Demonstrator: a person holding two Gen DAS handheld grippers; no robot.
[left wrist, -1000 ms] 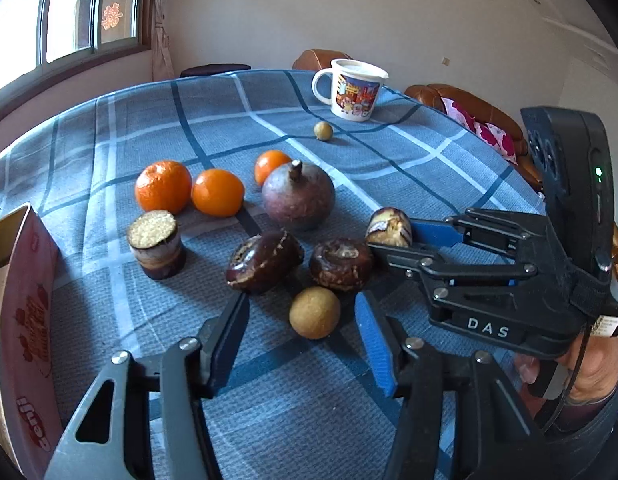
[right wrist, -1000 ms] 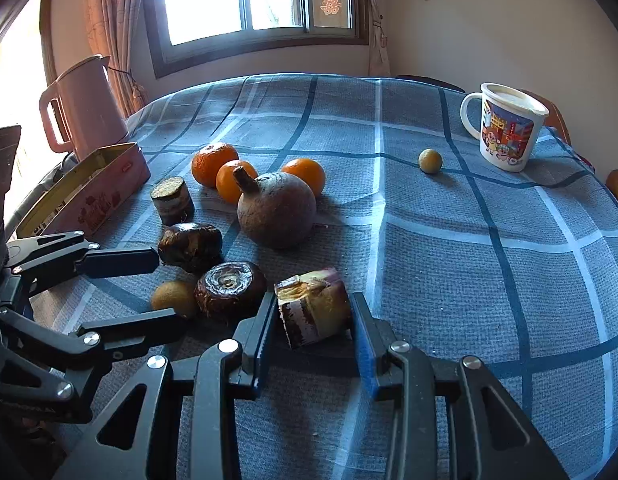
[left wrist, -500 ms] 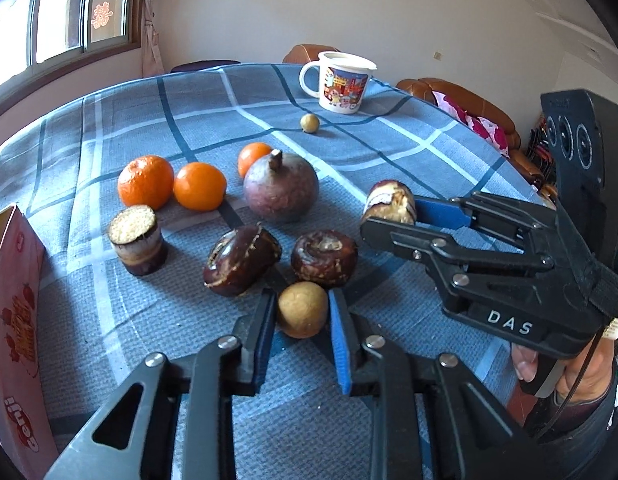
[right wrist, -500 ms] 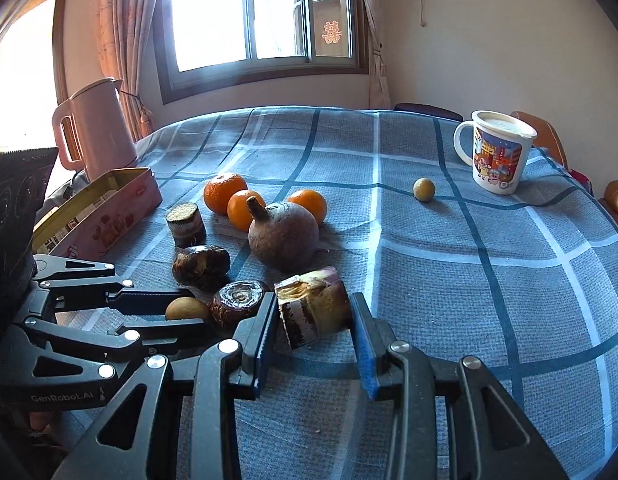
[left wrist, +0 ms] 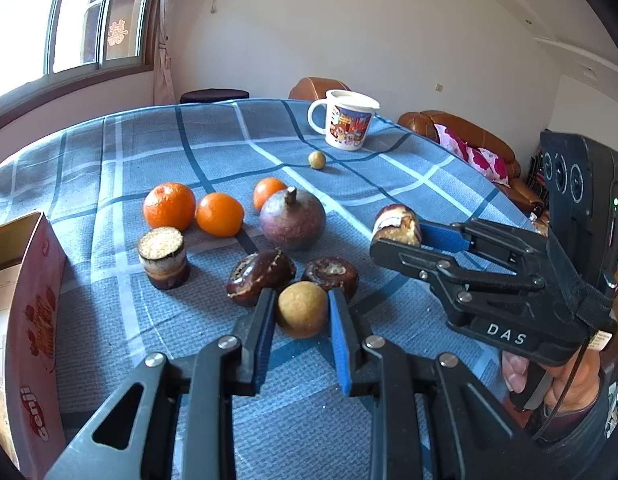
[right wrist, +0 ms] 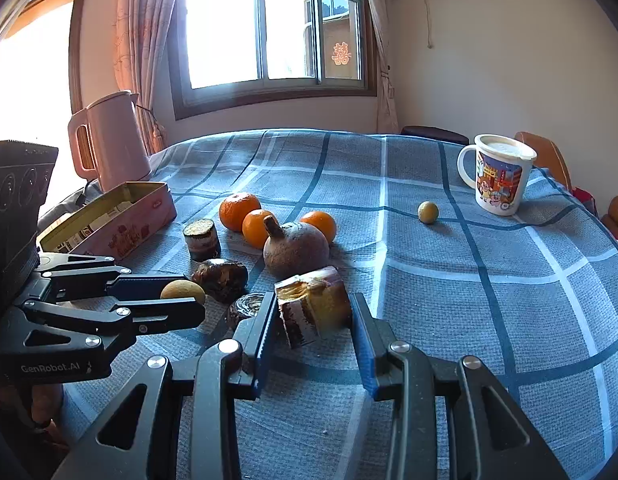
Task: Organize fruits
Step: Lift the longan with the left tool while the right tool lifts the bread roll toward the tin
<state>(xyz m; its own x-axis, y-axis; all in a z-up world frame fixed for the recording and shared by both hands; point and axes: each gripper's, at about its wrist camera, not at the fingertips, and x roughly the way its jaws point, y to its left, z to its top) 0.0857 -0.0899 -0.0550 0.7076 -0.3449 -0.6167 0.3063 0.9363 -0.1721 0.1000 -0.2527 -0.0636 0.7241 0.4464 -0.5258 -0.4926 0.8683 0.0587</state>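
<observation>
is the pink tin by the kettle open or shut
Open. The pink tin has no lid on it; the right wrist view looks past its rim at printed packets inside. How full it is, cannot tell.

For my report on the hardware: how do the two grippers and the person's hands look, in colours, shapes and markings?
Both grippers are black linkages with silver rivets and blue finger pads. The left gripper bears "GenRobot.AI" in white. The right gripper bears "DAS", has a boxy black module with round lenses and a green light, and a thin black cable. The right hand is bare.
</observation>
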